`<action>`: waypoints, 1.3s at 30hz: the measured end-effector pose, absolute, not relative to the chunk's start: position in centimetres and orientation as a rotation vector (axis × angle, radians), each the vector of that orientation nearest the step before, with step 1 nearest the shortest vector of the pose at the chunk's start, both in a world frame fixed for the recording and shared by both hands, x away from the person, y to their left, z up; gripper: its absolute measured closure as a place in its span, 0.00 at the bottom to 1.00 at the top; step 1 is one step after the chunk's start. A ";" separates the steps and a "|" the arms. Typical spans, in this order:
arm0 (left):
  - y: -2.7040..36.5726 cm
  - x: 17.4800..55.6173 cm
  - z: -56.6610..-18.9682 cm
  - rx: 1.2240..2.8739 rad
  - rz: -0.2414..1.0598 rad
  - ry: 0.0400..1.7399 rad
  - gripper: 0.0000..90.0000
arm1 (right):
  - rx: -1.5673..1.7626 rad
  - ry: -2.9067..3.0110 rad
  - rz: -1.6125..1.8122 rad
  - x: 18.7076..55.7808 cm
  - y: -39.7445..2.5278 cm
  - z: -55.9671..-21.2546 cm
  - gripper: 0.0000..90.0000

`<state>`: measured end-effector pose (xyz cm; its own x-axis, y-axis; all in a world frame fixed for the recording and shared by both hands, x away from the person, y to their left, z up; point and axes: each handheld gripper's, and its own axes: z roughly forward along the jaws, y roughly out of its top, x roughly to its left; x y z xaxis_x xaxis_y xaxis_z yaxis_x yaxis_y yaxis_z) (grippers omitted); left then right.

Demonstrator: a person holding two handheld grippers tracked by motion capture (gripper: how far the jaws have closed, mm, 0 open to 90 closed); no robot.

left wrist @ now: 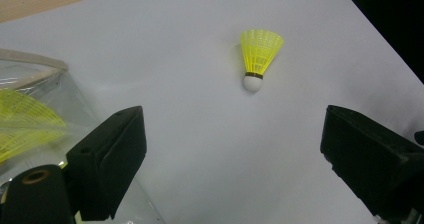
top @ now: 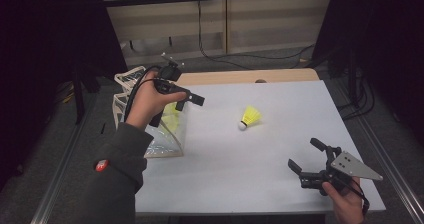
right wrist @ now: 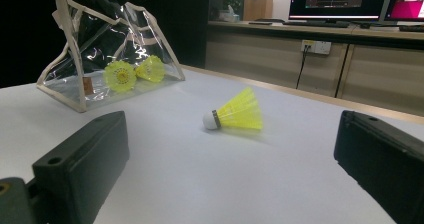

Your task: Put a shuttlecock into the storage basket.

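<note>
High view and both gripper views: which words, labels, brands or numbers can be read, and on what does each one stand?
No text can be read.
Red patch on the grey sleeve: mark too small to read.
Small brown tag on the clear bag: blurred.
Monitors behind the table: content too small to read.

1. The table (top: 280,149) has a white top, with a strip of bare wood (top: 235,77) along its 12 o'clock edge.
2. A yellow shuttlecock (top: 249,118) lies on its side near the middle (white cork towards 7 o'clock in the high view), with bare white around it.
3. A clear bag (top: 167,134) with pale trim stands at the 9 o'clock edge.
4. Through the bag's clear wall two more yellow shuttlecocks (right wrist: 132,73) show, side by side.
5. The 3 o'clock and 6 o'clock parts of the top carry nothing.
</note>
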<state>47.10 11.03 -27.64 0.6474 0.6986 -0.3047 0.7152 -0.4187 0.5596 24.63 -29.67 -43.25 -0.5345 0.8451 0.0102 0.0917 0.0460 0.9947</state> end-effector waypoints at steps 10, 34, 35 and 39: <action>9.9 46.9 -28.6 2.203 -0.022 1.070 0.12 | 0.947 1.706 1.550 24.7 -29.6 -43.3 0.01; 7.9 46.8 -30.8 2.214 -0.038 1.045 0.12 | 0.944 1.710 1.551 24.7 -29.6 -43.2 0.01; 7.8 46.7 -30.9 2.212 -0.035 1.046 0.12 | 0.941 1.710 1.552 24.7 -29.6 -43.2 0.01; 7.4 46.6 -31.2 2.212 -0.047 1.040 0.12 | 0.942 1.711 1.551 24.7 -29.6 -43.2 0.01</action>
<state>46.56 7.40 -31.20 0.6795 0.6678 -0.3038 0.6925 -0.4472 0.5661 24.73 -29.62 -43.24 -0.5410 0.8410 0.0088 0.0908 0.0480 0.9947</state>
